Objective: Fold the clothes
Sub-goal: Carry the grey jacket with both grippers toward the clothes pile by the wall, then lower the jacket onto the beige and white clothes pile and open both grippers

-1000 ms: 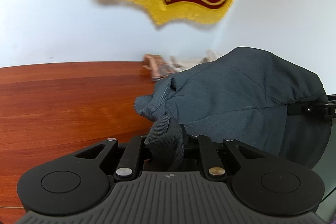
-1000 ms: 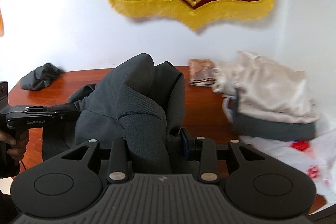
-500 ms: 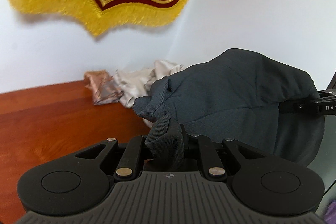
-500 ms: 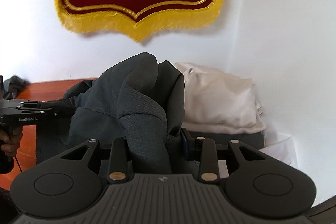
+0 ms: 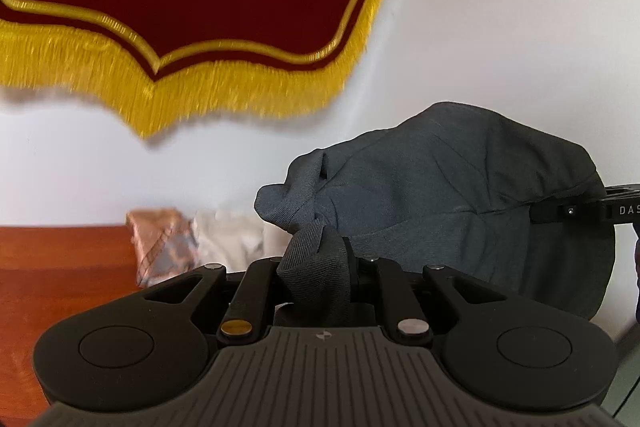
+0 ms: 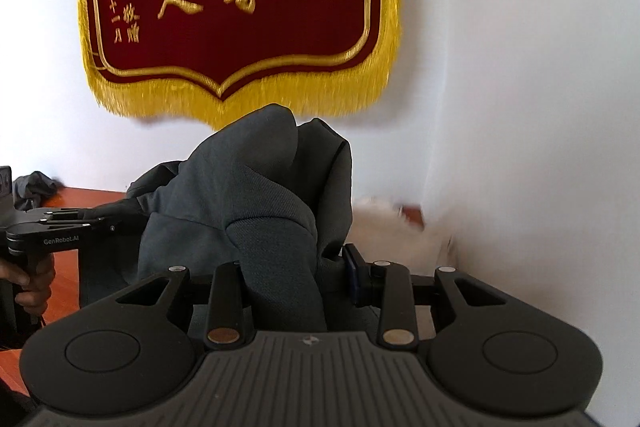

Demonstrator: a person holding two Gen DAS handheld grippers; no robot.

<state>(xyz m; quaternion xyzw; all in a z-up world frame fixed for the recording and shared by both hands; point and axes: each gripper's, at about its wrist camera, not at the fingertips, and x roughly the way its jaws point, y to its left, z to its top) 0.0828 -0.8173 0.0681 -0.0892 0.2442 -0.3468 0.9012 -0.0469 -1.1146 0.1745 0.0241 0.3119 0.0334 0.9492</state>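
You're carrying the dark grey garment (image 5: pixel 460 195) clear of the wooden table (image 5: pixel 60 267), slung between both tools. Your left gripper (image 5: pixel 316 263) is pinching a thin bunch of its edge, jaws nearly together. Your right gripper (image 6: pixel 288 267) is clamping a much thicker wad of the same cloth, jaws standing wider around it. From the right wrist view, the cloth is bulging up in front of the red banner (image 6: pixel 240 7), so it is hanging bunched, not spread. To me, you're in the carrying step, taking the piece toward the cream pile (image 6: pixel 384 223) in the corner. Next you'll need to draw the two grips apart to tension the fabric, then lower it flat without dropping either corner.
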